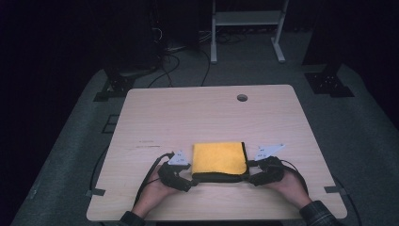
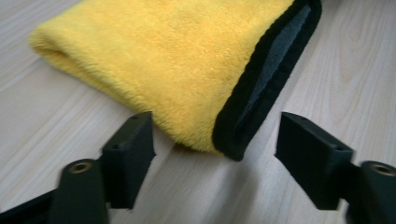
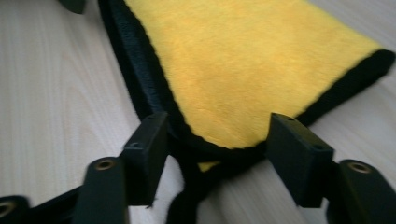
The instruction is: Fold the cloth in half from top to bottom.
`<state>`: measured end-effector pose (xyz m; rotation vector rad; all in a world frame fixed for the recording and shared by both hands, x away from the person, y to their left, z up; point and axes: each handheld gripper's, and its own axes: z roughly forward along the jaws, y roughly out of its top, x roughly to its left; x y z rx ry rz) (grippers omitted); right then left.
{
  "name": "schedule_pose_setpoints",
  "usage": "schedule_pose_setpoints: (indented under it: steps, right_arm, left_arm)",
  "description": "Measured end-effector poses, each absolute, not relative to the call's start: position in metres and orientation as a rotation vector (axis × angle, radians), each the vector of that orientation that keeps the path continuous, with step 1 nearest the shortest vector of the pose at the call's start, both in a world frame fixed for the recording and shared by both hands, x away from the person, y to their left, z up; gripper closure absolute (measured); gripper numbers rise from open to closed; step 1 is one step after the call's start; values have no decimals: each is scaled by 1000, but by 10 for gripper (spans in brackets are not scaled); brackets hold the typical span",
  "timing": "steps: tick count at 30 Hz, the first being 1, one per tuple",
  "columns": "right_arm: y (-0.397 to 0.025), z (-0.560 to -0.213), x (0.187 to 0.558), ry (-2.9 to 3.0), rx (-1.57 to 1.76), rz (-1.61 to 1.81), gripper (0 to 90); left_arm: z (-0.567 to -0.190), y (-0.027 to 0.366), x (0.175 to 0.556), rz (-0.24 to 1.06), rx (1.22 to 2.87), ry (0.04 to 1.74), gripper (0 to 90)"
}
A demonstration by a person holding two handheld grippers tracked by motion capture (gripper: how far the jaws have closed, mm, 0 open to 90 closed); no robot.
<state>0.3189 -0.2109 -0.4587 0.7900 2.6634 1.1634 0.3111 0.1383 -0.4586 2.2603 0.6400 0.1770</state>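
Observation:
A folded yellow cloth (image 1: 219, 157) with a black hem and grey underside lies on the wooden table (image 1: 188, 117), near its front edge. My left gripper (image 1: 194, 179) sits at the cloth's near left corner (image 2: 224, 144), jaws open on either side of that corner. My right gripper (image 1: 248, 172) is at the near right corner (image 3: 219, 149), jaws open, with the hemmed corner lying between them. In the left gripper view the cloth (image 2: 177, 60) shows its folded edge at left. In the right gripper view the cloth (image 3: 247, 60) spreads ahead of the jaws.
A round cable hole (image 1: 242, 98) sits near the table's far edge. Beyond the table a white desk frame (image 1: 247, 28) and loose cables stand on grey carpet. Tape strips (image 1: 333, 189) mark the table's near corners.

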Motion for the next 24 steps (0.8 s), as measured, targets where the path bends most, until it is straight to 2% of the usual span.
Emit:
schedule_pose_setpoints:
  steps: [2, 12, 24]
  right_arm:
    - [-217, -457, 319, 2641, 829, 1163, 301]
    - [-250, -455, 316, 2504, 974, 1121, 126]
    - [-298, -468, 312, 2384, 1136, 1037, 69]
  left_arm:
    - [-457, 144, 309, 209, 2251, 647, 174]
    - [-457, 186, 302, 316, 2227, 711, 29]
    - [-474, 234, 293, 361, 2245, 847, 0]
